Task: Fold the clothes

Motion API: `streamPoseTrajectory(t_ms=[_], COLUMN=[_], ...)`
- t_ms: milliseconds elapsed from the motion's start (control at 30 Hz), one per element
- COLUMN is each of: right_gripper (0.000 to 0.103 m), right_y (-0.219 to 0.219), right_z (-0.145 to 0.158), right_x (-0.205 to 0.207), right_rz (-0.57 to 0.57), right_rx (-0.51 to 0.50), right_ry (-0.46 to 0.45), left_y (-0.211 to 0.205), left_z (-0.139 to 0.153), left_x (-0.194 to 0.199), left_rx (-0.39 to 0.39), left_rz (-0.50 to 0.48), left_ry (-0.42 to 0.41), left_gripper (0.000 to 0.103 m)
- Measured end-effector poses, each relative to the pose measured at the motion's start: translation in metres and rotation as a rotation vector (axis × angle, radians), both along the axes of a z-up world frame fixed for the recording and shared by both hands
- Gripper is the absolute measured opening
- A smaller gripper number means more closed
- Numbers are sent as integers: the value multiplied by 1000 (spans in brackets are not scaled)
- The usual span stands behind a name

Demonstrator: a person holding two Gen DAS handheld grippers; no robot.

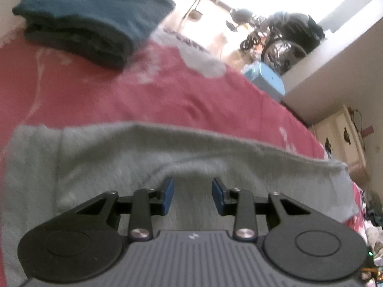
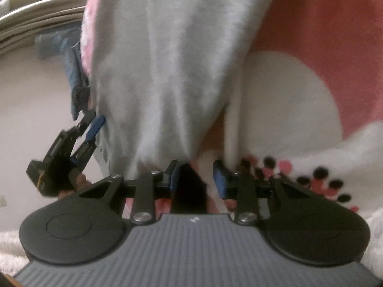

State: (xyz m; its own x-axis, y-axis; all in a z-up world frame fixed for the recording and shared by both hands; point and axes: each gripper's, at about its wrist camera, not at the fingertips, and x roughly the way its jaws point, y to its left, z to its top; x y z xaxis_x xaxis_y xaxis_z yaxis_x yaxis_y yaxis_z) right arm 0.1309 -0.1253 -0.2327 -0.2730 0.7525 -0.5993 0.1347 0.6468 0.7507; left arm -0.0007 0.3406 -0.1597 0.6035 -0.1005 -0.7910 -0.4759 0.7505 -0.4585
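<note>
Two sets of tongs, your left tongs (image 1: 192, 195) and right tongs (image 2: 196, 177), stand partly open, gripping nothing. Your grey garment (image 1: 143, 157) lies across the lower frame under the left, long axis side to side, on the red bed cover (image 1: 143, 91); folded dark clothes (image 1: 91, 21) sit upper left.

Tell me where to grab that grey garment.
In the left wrist view, probably take the grey garment by its right-hand corner, coming from the right: it ends in a free, flat point near the edge of the red blanket, so one tool finger could slip beneath.
</note>
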Motion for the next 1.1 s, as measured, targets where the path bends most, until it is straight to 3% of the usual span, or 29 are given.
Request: streamPoseTrajectory(t_ms=[133, 267, 367, 500, 700, 800, 867, 933, 1100], right_gripper=[34, 42, 43, 45, 45, 45, 44, 34, 33], right_y=[1, 3, 1, 3, 4, 14, 17, 29, 20], right_z=[27, 51, 51, 35, 29, 13, 0, -15, -36], right_x=[1, 7, 10, 12, 29, 38, 40, 39, 39], right_rz=[-5, -13, -51, -116, -259, -293, -257, -180, -287], right_rx=[176, 350, 398, 378, 425, 391, 310, 175, 237], right_ry=[-67, -133, -120, -82, -143, -138, -139, -131, 24], left_y=[1, -10, -18, -26, -32, -37, -42, -48, -67], left_z=[10, 14, 11, 3, -13, -14, -14, -15, -17], left_x=[2, 6, 11, 17, 23, 24, 27, 30, 41], left_rx=[15, 35, 55, 81, 122, 149, 167, 181, 238], left_rz=[-1, -32, -52, -69, -62, -71, -80, -89, -139], left_ry=[-31, -42, -26, 10, 99, 111, 120, 127, 164], left_gripper=[38, 41, 42, 42, 43, 47, 55, 63, 83])
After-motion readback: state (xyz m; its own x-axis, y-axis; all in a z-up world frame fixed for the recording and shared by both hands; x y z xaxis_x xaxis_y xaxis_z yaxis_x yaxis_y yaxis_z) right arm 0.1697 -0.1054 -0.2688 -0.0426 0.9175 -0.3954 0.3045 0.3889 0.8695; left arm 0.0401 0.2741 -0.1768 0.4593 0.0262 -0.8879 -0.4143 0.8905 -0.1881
